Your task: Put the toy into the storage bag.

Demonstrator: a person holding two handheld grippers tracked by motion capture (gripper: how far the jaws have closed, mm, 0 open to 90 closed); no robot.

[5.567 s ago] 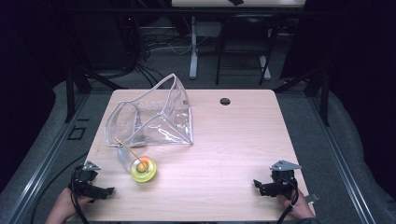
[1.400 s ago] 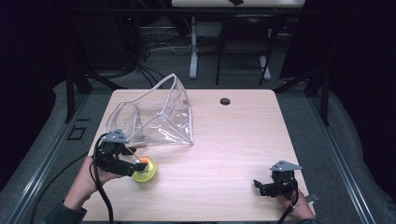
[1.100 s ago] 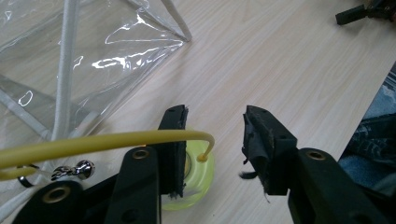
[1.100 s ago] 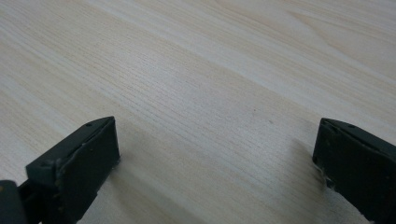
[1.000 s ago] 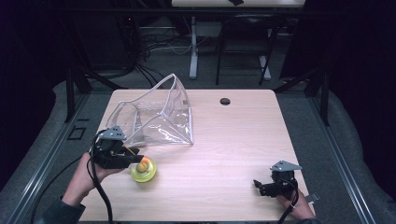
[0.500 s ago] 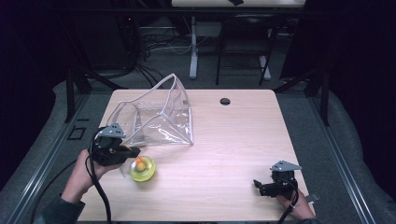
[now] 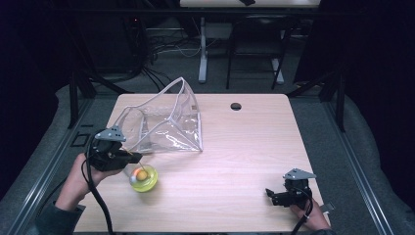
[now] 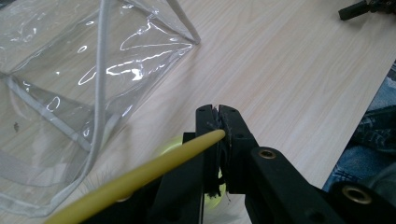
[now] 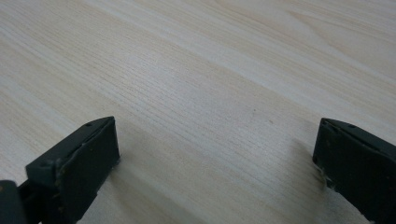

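– Pale wood table (image 7: 254, 147), and at its far left a clear plastic pouch (image 7: 166, 122) lying on its side, mouth toward the person's left. Step in hand, as judged: carry the yellow item into that pouch

– Tools? The left gripper (image 7: 134, 157) sits just in front of the pouch, jaws pinched tight on a thin yellow stick (image 8: 154, 165). The right gripper (image 7: 269, 195) rests on the table near the right front corner, well apart, jaws wide with nothing between them

– The stick runs down toward a yellow-green round piece (image 7: 143, 177) with an orange spot in its middle, on the table just beside the left gripper. The grip is near the stick's very end, so the item may swing or slip. Advice: lift slowly, keep the stick level with the pouch mouth, and let the right gripper come over to hold the pouch rim open, since the soft wall looks ready to sag

– Unclear points: whether stick and round piece are one body, as the jaws cover the join in the left gripper view. What the orange spot is cannot be told at this size. Whether the round piece touches the table or hangs just above it is not certain. The pouch opening is hard to trace through the glare on its clear walls
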